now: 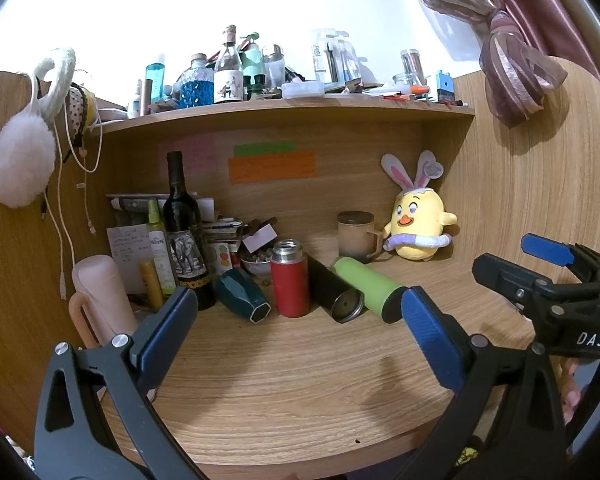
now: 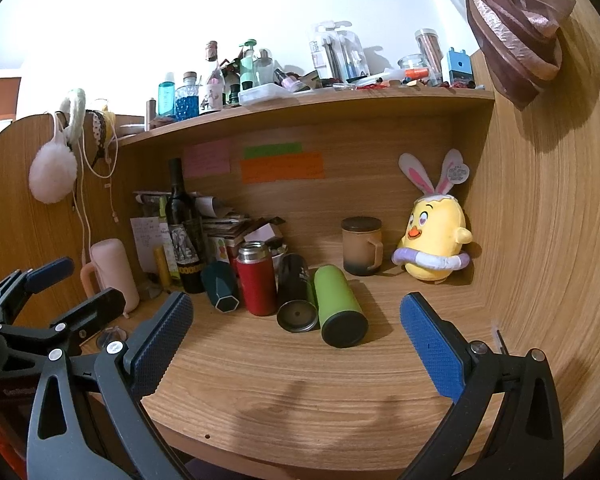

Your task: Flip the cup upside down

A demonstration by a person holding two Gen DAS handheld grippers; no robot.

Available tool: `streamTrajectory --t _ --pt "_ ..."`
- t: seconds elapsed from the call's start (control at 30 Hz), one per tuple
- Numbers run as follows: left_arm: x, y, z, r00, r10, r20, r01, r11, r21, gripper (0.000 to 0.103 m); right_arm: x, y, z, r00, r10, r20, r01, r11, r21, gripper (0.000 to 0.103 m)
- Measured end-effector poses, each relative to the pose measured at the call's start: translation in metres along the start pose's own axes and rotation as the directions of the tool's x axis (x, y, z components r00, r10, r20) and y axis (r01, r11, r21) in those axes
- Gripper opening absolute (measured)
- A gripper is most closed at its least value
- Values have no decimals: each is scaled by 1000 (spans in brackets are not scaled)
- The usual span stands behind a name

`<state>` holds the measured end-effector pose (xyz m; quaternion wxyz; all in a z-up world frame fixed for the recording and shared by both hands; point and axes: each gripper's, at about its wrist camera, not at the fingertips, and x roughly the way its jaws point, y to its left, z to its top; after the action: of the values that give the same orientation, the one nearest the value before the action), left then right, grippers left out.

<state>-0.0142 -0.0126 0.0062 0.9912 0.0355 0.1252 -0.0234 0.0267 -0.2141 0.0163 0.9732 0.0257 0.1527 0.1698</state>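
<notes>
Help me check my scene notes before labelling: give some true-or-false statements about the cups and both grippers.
1. The red flask stands upright with its mouth open. True.
2. The green cup stands upright. False: it lies on its side on the desk.
3. The left gripper holds the black cup. False: its fingers are apart and hold nothing.
4. The right gripper is open and empty. True.
5. The lidded mug stands beside the yellow plush chick. True.
</notes>
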Motion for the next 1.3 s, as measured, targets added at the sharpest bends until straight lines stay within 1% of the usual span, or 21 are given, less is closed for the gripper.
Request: streamTrajectory --t 0.37,0.5,0.6,0.7,0.77,0.83,0.9,0.97,1.0,1.07,1.1,1.17,1.2,1.23,1.27,1.3 --pt "6 -1 2 1000 -8 -13 8 1000 0 103 2 -3 0 1000 1 5 -1 1000 -1 103" --pt "21 -2 6 1000 -4 -22 4 1000 2 103 8 -11 -1 1000 0 4 0 1000 6 103" --pt "36 -7 10 1000 13 3 -13 1000 4 103 16 -24 -2 1000 -15 -1 15 1000 17 103" --pt "57 -15 14 1000 -12 19 11 1000 8 103 22 -38 -3 999 -51 -4 51 998 21 103" --pt "75 -24 19 999 -34 -4 34 999 27 103 26 -49 -4 997 -80 -10 80 996 24 103" --pt "101 -35 25 997 -62 -54 65 997 49 103 31 -63 -5 995 -102 -18 102 994 32 103" --pt "132 -47 31 988 -91 -122 99 993 61 103 35 -74 -5 993 -116 -24 117 992 44 103" --pt "162 -57 33 974 -116 -196 131 989 63 103 40 -87 -5 989 -141 -33 143 988 60 103" --pt "181 -63 33 960 -133 -246 151 987 55 103 41 -93 -5 988 -149 -37 151 986 66 103" --pt "217 -72 30 926 -167 -340 185 983 19 103 46 -105 -7 985 -162 -50 166 983 82 103" --pt "238 -77 27 904 -183 -387 195 981 -8 103 48 -111 -8 984 -168 -59 173 981 92 103" --pt "263 -86 22 879 -191 -438 197 980 -30 103 54 -122 -10 981 -177 -78 185 977 110 103" --pt "277 -92 18 863 -193 -467 196 980 -42 102 57 -127 -12 980 -180 -88 190 974 119 103" --pt "284 -96 15 856 -195 -479 196 979 -49 100 60 -133 -13 978 -183 -99 195 972 129 103" --pt "292 -100 12 848 -192 -494 192 980 -52 94 62 -137 -15 977 -183 -109 198 970 138 103" --pt "302 -106 7 835 -187 -517 188 981 -51 88 64 -140 -16 976 -183 -116 199 969 144 103"
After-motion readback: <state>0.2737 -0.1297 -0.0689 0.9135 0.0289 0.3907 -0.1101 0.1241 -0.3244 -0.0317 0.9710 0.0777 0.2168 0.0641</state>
